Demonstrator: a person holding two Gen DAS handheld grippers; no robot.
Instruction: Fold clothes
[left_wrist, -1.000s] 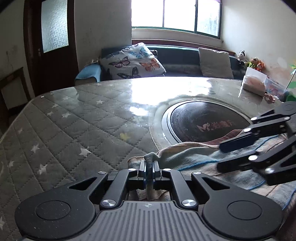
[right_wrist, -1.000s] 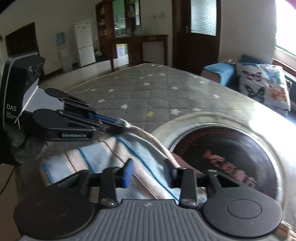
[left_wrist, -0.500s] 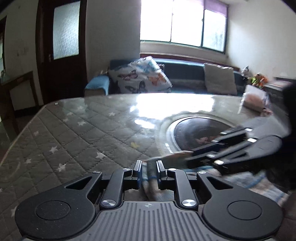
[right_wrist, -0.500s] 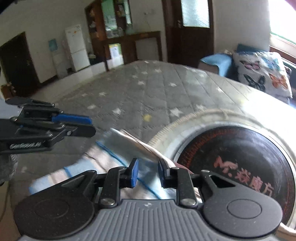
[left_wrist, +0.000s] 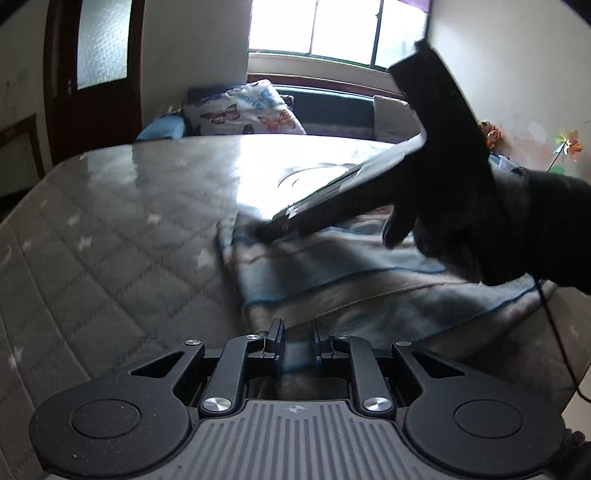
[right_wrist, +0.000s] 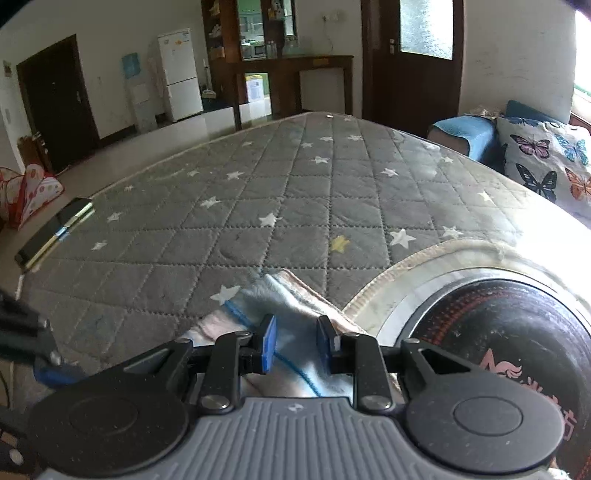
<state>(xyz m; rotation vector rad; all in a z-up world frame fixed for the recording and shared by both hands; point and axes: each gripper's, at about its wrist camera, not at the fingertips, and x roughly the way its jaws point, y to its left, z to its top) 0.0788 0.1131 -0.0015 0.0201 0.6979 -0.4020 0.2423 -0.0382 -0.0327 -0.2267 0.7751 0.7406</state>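
Our left claw (left_wrist: 295, 341) stands released over the near edge of the blue-and-beige striped fleece cloth (left_wrist: 351, 280). Our right claw (right_wrist: 295, 341), likewise released, straddles its far corner. The cloth lies folded on the grey star-quilted desk (right_wrist: 277, 192), beside the round black hotplate (right_wrist: 517, 332).

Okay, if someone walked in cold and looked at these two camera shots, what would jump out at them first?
Probably the striped blue and beige towel lying on the grey star-quilted table cover, with the left gripper and right gripper both over it, jaws apart. Next, the dark round hotplate set into the table right of the towel in the right wrist view. Then the butterfly pillow on the sofa under the bright window.
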